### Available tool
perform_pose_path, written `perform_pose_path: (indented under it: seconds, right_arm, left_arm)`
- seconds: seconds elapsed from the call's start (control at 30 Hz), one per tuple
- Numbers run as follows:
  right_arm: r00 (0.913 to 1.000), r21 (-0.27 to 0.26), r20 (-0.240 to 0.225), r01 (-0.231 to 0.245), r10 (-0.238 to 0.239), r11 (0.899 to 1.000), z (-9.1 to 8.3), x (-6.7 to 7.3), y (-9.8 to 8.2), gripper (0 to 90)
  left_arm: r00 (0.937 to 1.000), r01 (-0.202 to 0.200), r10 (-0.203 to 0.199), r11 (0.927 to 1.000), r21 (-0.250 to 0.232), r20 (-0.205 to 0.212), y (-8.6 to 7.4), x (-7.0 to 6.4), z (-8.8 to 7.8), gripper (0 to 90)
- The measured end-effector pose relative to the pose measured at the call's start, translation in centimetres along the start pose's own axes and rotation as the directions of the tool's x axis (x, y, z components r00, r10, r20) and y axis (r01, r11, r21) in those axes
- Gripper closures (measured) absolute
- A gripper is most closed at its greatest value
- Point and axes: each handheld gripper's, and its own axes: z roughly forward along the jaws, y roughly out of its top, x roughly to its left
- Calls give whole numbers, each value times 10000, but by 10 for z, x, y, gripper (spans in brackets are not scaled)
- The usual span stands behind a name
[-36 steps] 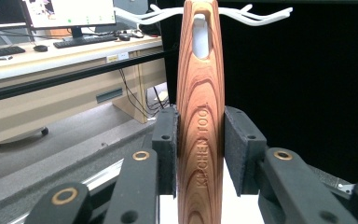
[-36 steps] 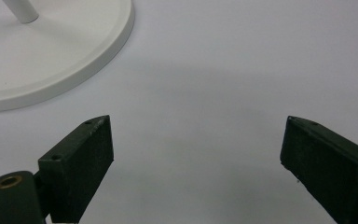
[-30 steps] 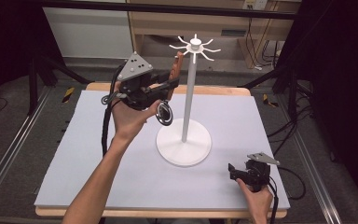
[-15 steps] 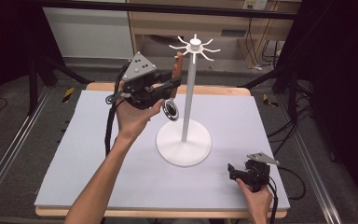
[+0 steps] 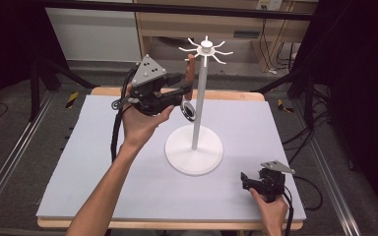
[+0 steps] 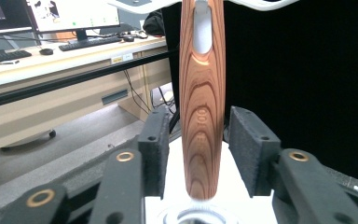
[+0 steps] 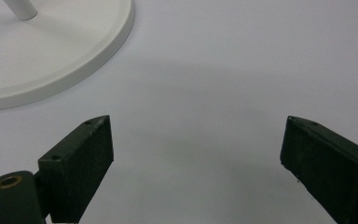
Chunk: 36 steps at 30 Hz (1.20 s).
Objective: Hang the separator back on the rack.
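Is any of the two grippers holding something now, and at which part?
Nothing is held. The left gripper has just opened; the wooden handle hangs between its fingers, untouched. The right gripper is open.

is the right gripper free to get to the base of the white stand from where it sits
Probably yes: the right gripper rests with jaws wide apart on the mat, and bare surface lies between it and the stand's base. The wooden-handled utensil hangs higher up, out of the way.
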Motion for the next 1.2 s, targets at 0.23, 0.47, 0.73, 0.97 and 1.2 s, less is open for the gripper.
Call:
perform_pose_path:
  seconds: [0.23, 0.47, 0.73, 0.97, 1.2]
  right_arm:
    - [10000, -42, 60, -37, 37, 10000, -1, -2, 0, 98]
    - [10000, 9, 51, -35, 34, 10000, -1, -2, -1, 97]
    - [10000, 19, 72, -31, 31, 10000, -1, -3, -2, 83]
    - [9999, 98, 36, -140, 140, 9999, -1, -2, -3, 73]
    - [9998, 77, 53, -203, 203, 9998, -1, -3, -3, 67]
  left_arm:
    - [9997, -133, 142, 9990, 434, -207, -12, 3, -20, 463]
    - [9993, 46, -5, 9939, 1103, -376, -37, 11, -35, 383]
    - [9974, 208, -90, 9861, 1651, -719, -78, 22, -44, 346]
    - [9953, 592, -412, 9750, 2141, -875, -118, 28, -48, 322]
    - [9929, 1003, -804, 9618, 2549, -874, -159, 33, -54, 320]
